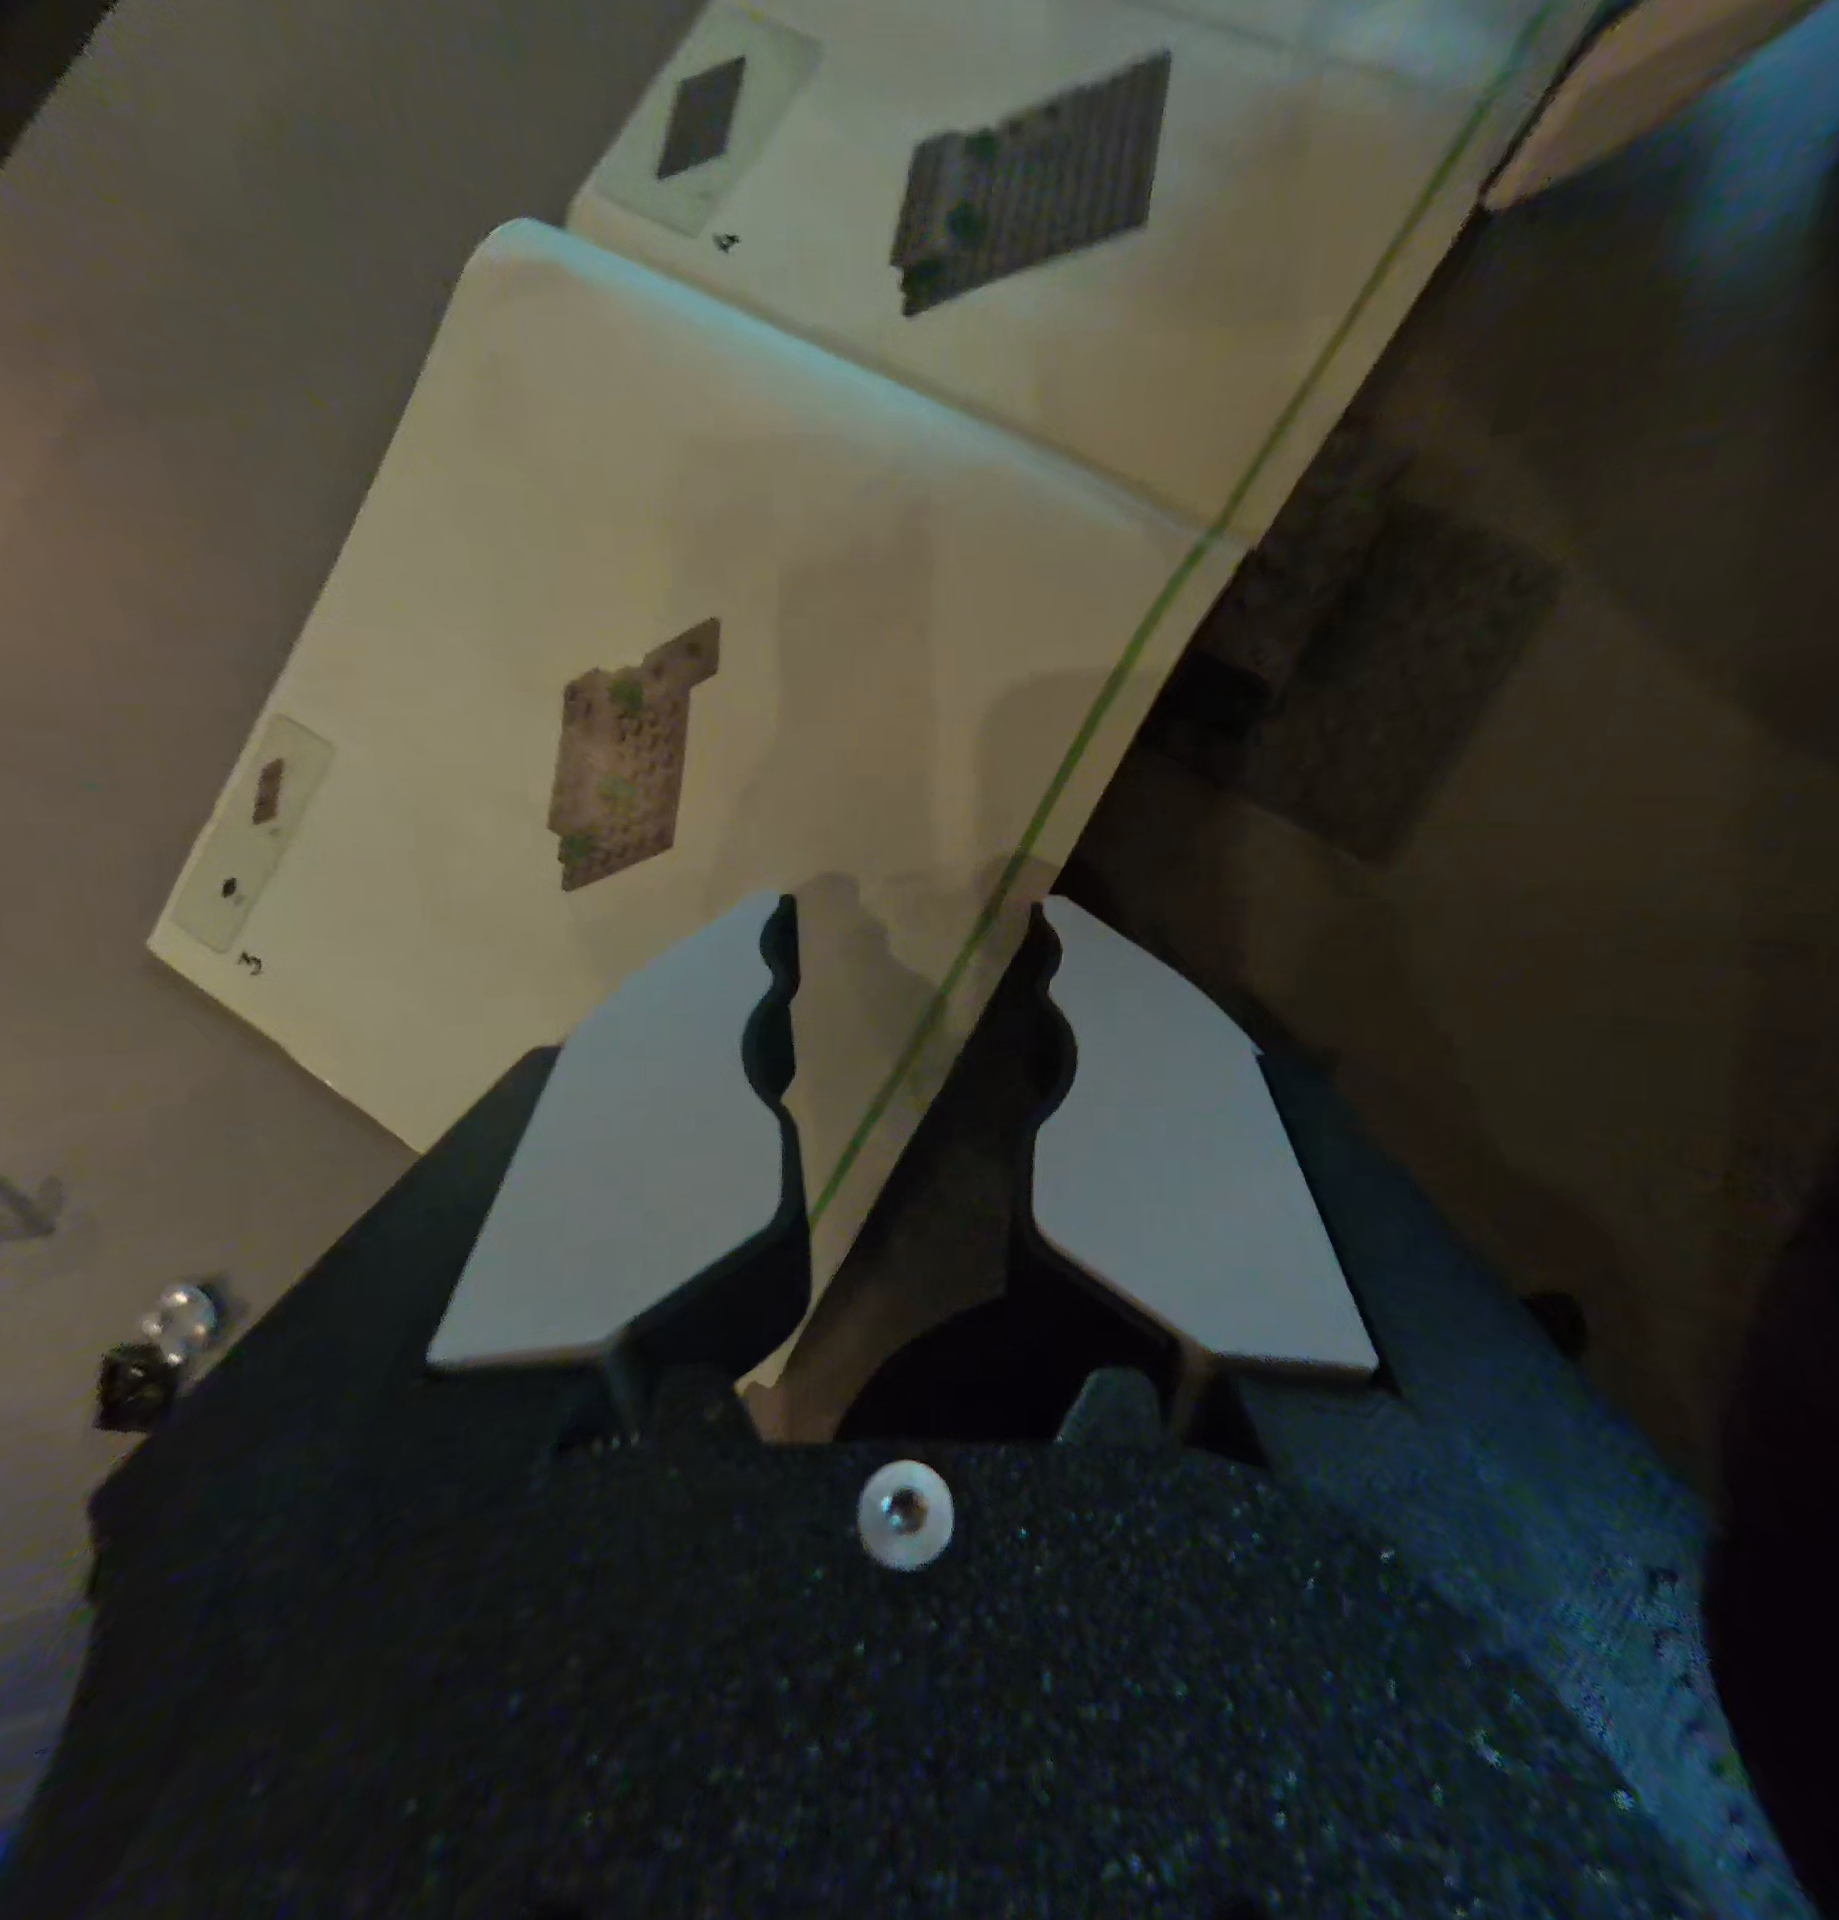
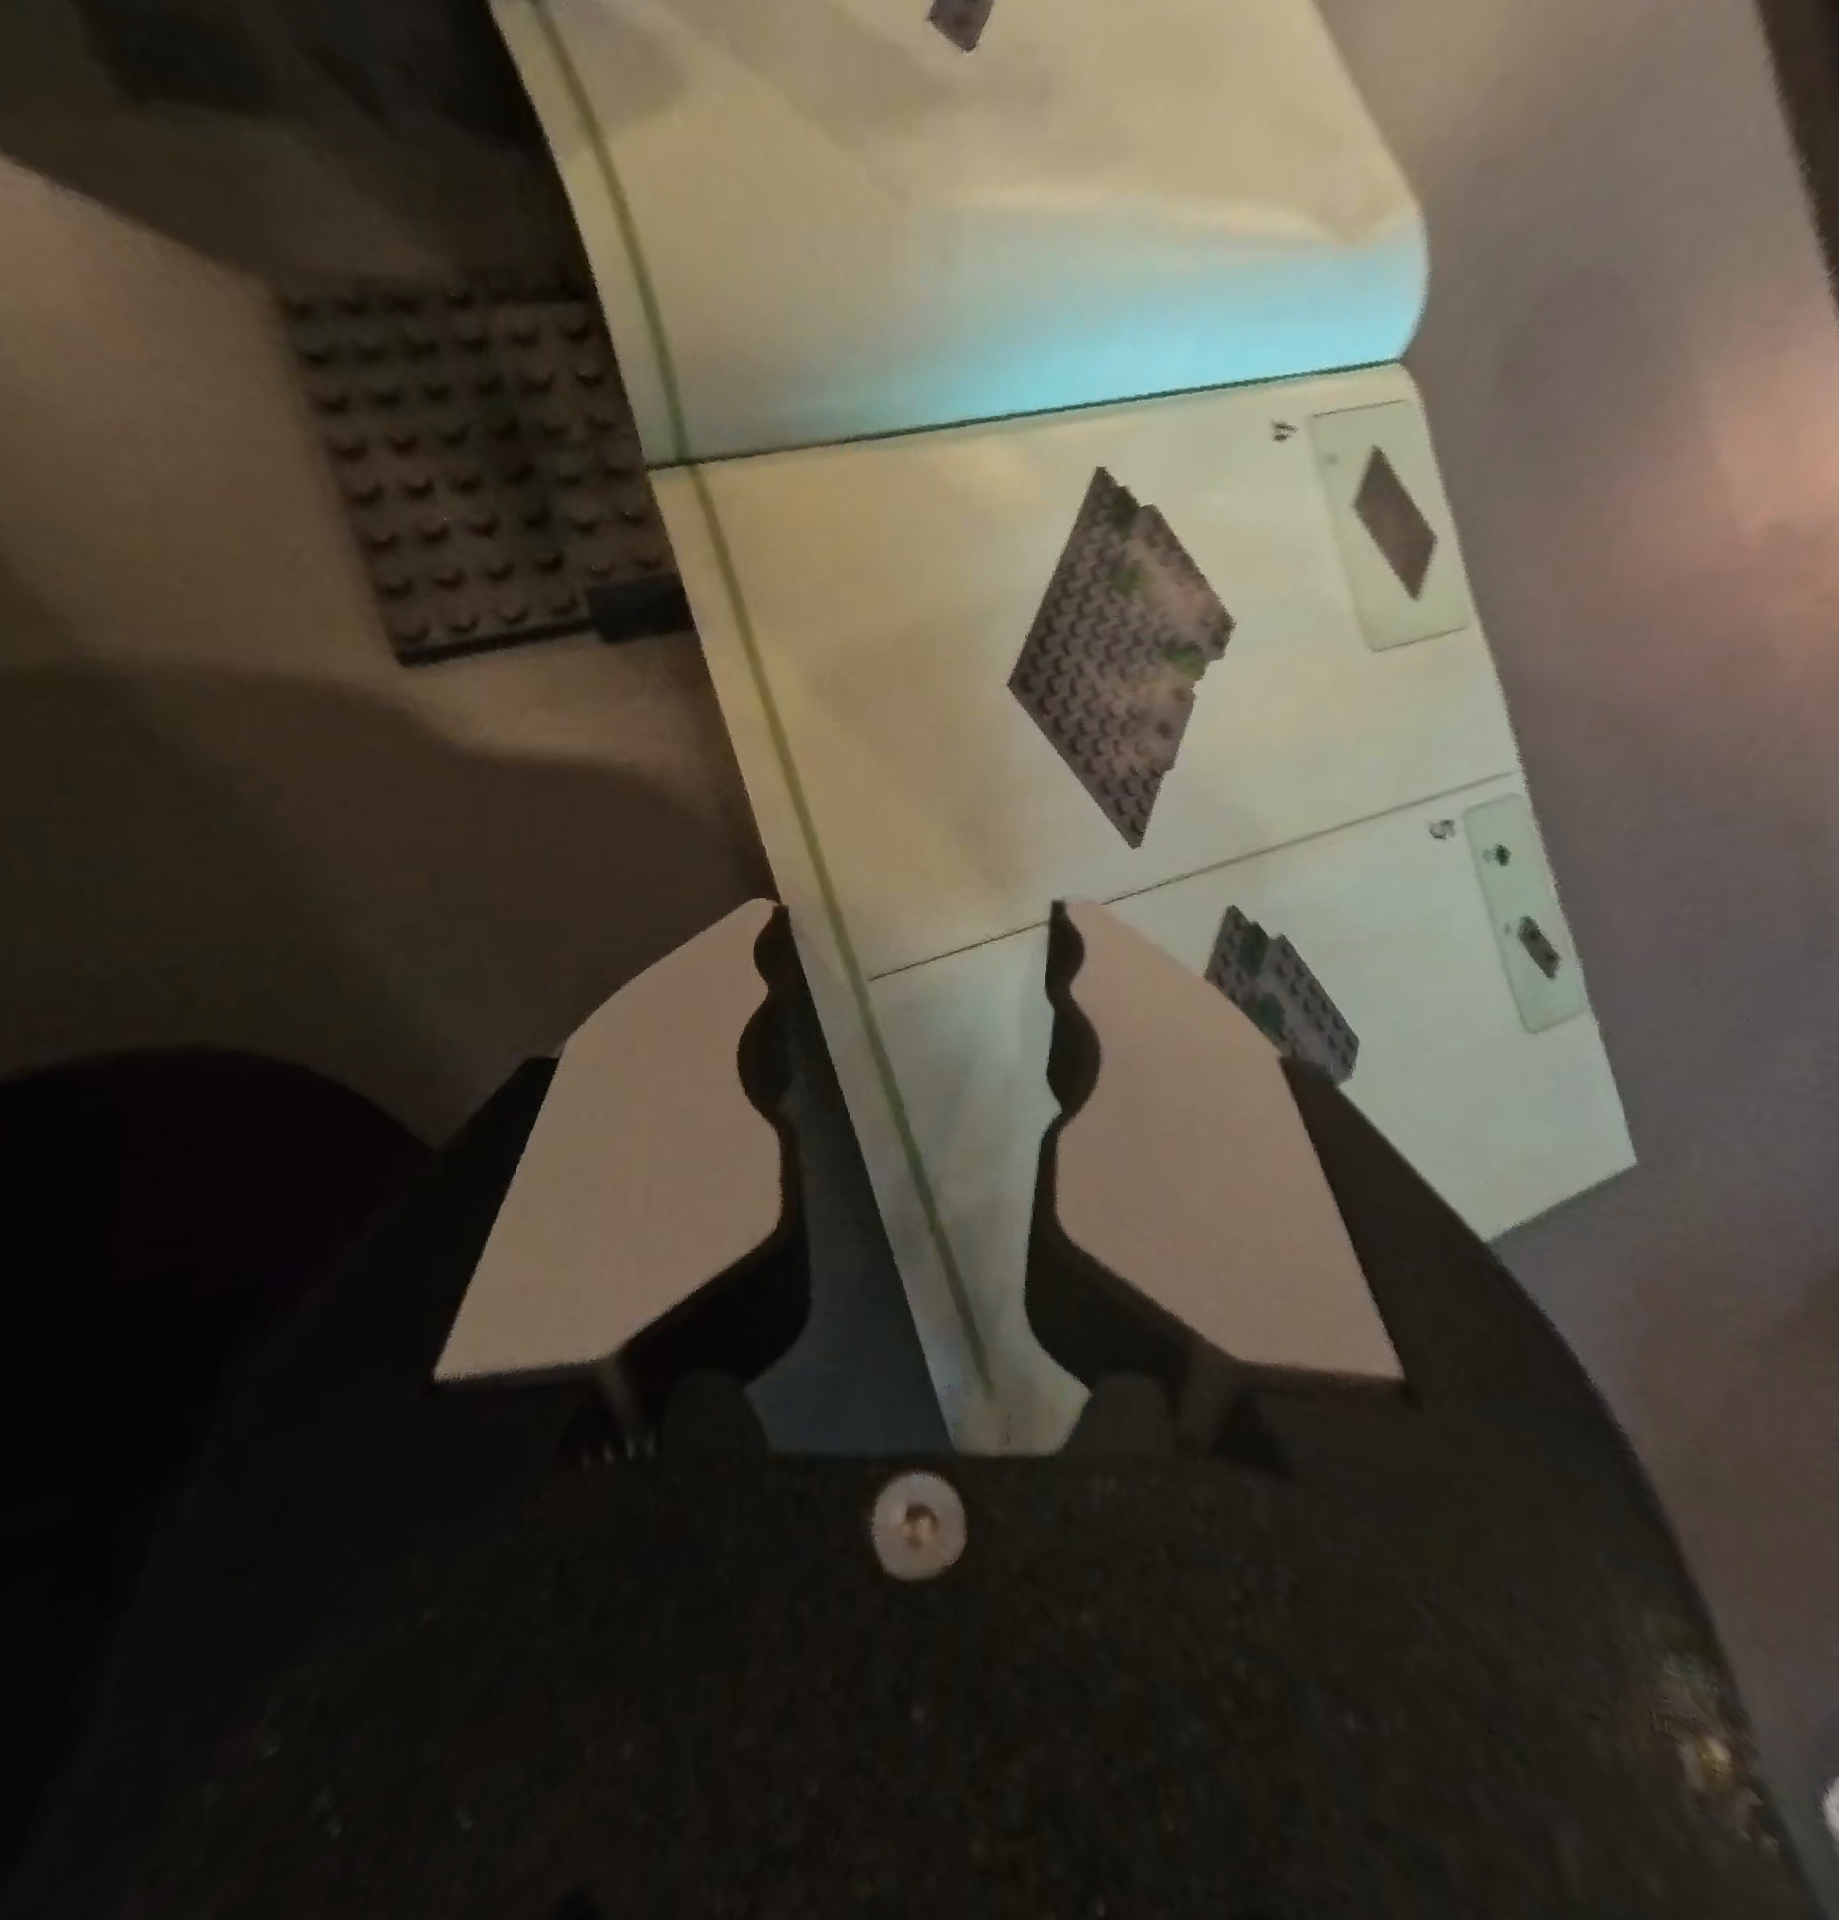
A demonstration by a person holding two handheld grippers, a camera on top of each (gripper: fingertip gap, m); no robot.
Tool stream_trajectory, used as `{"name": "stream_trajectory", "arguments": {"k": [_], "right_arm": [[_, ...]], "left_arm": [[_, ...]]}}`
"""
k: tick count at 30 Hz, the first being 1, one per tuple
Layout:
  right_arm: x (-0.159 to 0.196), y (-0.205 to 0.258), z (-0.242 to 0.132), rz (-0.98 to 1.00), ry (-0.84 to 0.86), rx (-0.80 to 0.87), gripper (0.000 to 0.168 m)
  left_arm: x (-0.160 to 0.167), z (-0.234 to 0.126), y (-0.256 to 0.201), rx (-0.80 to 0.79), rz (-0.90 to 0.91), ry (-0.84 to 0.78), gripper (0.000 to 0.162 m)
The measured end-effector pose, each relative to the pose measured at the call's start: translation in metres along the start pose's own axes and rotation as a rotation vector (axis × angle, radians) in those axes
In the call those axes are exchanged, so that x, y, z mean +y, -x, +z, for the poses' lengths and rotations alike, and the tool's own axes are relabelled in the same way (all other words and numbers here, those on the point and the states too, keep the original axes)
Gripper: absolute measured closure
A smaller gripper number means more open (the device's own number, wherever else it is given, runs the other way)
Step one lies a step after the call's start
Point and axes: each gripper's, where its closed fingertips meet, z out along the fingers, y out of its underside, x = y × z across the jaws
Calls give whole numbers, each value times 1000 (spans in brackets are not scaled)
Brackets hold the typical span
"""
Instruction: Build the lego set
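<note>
The surface (image 2: 167, 831) carries an open instruction booklet (image 1: 686, 499) with one page curling upward; thin paper, light and limp, likely to crease or tear unless taken by its free edge. Beside it and partly under the lifted page lies a dark grey studded baseplate (image 2: 458, 457), flat and stiff, judged light but low-lying, so best gripped by an exposed edge. A small black brick (image 2: 636, 608) sits at its corner. The left tongs (image 1: 910, 914) and right tongs (image 2: 915, 920) both stand apart, straddling the booklet's edge, clamped on nothing.
</note>
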Motion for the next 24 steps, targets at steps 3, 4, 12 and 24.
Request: {"name": "stream_trajectory", "arguments": {"k": [3,4,12,24], "right_arm": [[0,2,3,3,8,-37,123],[0,2,3,13,5,-50,124],[0,-19,11,25,-8,-49,138],[-6,-70,32,29,-41,-32,142]], "left_arm": [[2,3,0,-14,39,16,123],[4,5,2,-26,47,24,127],[3,18,25,-68,49,41,146],[-13,42,74,-82,-15,49,148]]}}
